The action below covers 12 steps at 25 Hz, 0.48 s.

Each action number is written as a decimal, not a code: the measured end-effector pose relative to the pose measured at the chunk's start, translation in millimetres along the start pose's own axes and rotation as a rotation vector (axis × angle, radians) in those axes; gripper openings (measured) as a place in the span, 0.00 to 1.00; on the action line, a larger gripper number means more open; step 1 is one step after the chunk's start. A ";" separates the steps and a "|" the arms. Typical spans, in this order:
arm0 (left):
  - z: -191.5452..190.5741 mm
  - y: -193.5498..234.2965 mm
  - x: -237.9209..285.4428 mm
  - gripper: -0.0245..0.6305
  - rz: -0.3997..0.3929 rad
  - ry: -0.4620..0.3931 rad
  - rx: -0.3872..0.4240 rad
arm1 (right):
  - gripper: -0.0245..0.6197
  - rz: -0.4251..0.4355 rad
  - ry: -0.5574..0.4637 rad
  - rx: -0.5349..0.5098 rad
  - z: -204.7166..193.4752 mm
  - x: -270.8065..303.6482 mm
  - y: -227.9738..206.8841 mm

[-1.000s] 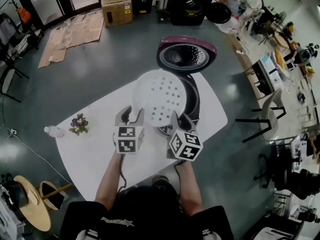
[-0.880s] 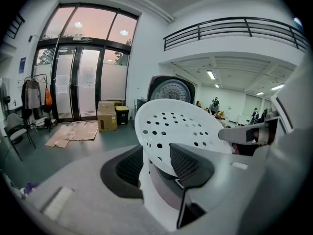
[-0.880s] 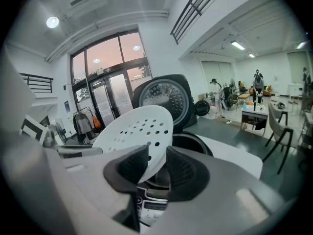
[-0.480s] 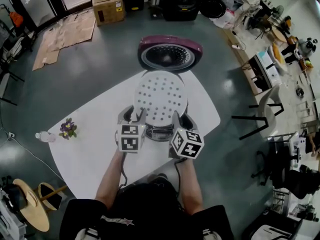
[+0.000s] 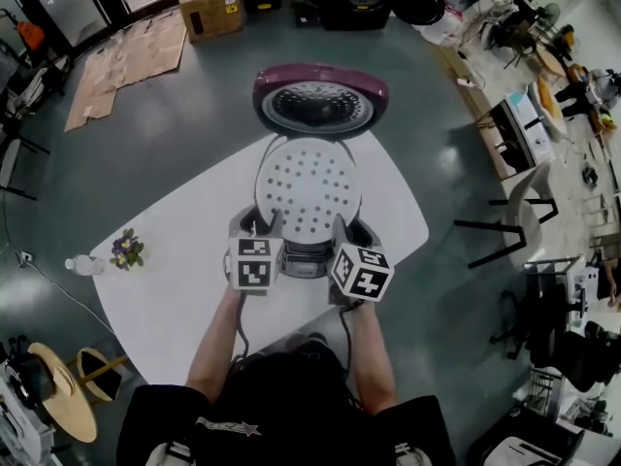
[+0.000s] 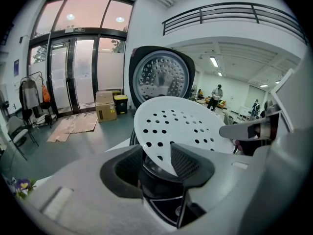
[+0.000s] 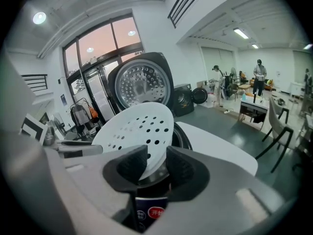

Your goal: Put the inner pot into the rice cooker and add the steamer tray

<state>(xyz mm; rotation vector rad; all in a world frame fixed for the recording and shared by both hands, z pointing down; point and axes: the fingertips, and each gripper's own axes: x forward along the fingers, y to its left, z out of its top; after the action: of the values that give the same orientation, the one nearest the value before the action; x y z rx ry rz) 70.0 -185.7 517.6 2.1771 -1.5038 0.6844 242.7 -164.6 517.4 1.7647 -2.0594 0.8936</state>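
The white perforated steamer tray (image 5: 308, 187) hangs tilted over the open rice cooker (image 5: 370, 233), covering most of its opening. The cooker's maroon-rimmed lid (image 5: 320, 100) stands raised behind it. My left gripper (image 5: 260, 225) is shut on the tray's near-left rim, and my right gripper (image 5: 346, 229) is shut on its near-right rim. In the left gripper view the tray (image 6: 181, 126) rises from between the jaws of the gripper (image 6: 159, 163). In the right gripper view the tray (image 7: 137, 131) does the same from the gripper (image 7: 156, 168). The tray hides the inner pot.
The cooker stands on a white table (image 5: 184, 294). A small bunch of flowers (image 5: 126, 249) and a water bottle (image 5: 82, 263) lie at the table's left end. A chair (image 5: 495, 226) stands to the right, and a cardboard box (image 5: 209, 8) is far back on the floor.
Both grippers have carried the tray forward and lower, from the cooker's front left to over its opening. Both grips have stayed the same.
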 end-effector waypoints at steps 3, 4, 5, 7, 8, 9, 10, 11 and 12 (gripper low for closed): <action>-3.1 -1.1 6.4 0.33 0.011 0.027 -0.004 | 0.23 0.004 0.031 -0.005 -1.9 6.0 -4.2; -3.9 -1.0 8.1 0.33 0.014 0.037 -0.007 | 0.23 0.005 0.044 -0.008 -2.7 8.1 -5.0; -4.9 -0.7 9.8 0.33 0.018 0.048 -0.008 | 0.23 0.005 0.058 -0.010 -3.8 10.4 -5.6; -8.0 0.0 13.1 0.33 0.026 0.072 -0.004 | 0.23 0.004 0.086 -0.016 -7.1 14.9 -6.7; -10.0 0.3 14.8 0.33 0.030 0.083 0.000 | 0.23 0.003 0.098 -0.018 -9.0 16.8 -7.3; -12.0 0.7 16.4 0.33 0.034 0.094 0.004 | 0.23 0.002 0.110 -0.020 -11.0 18.6 -7.9; -13.9 0.9 18.1 0.33 0.038 0.105 0.009 | 0.23 0.000 0.121 -0.022 -12.7 20.3 -8.6; -15.6 1.0 19.7 0.33 0.040 0.115 0.014 | 0.24 -0.001 0.132 -0.024 -14.2 21.9 -9.4; -17.0 1.0 21.0 0.33 0.044 0.126 0.018 | 0.24 0.000 0.143 -0.028 -15.3 23.4 -10.0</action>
<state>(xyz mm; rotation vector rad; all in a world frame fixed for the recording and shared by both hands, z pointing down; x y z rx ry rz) 72.6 -191.7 543.9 2.0779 -1.4897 0.8366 244.8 -174.1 545.4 1.6368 -1.9720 0.9571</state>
